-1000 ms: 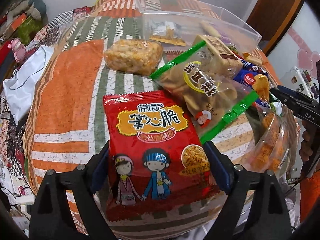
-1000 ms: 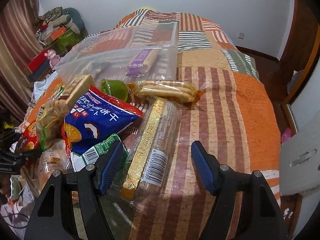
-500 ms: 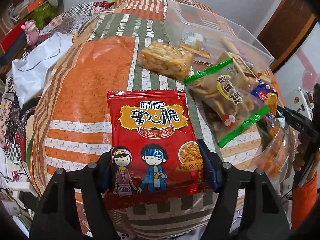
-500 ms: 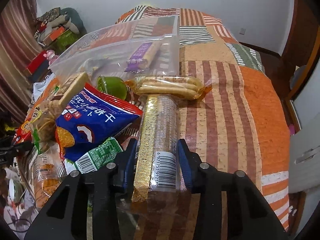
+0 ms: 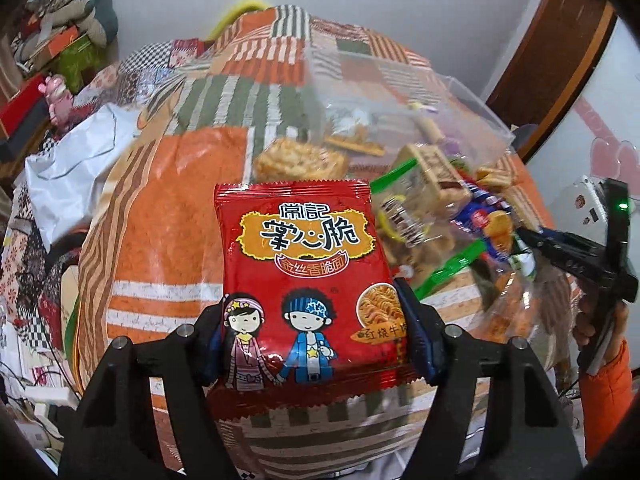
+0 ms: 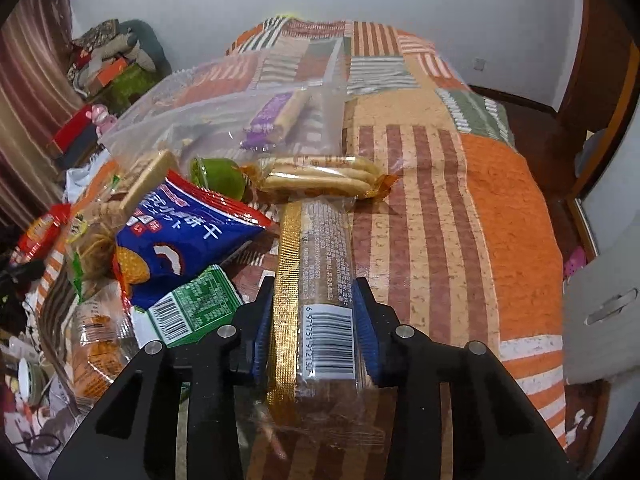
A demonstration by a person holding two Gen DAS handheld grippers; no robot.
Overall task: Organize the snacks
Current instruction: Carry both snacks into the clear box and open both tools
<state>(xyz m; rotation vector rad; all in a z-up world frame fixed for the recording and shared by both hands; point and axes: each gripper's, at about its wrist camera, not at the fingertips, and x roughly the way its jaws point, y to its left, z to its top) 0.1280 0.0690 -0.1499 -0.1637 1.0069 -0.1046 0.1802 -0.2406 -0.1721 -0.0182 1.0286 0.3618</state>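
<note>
Left gripper (image 5: pixel 316 342) clamped on the lower part of a red noodle-snack packet (image 5: pixel 300 264), blue pads pressed against both side edges, jaws wide apart to span the packet's width; packet raised above the patchwork bedspread (image 5: pixel 168 216), clear of the heap. Right gripper (image 6: pixel 314 330) closed on a long clear biscuit sleeve (image 6: pixel 316 264) with a gold strip and barcode, pads squeezing its near end, jaws narrow. Far end of the sleeve lying just in front of a flat cracker pack (image 6: pixel 320 178). Beside the sleeve, a blue biscuit bag (image 6: pixel 188 236) over a green-labelled pack (image 6: pixel 192 310). Beyond them, a clear plastic bin (image 6: pixel 224 96) holding a purple-wrapped wafer (image 6: pixel 276 120).
</note>
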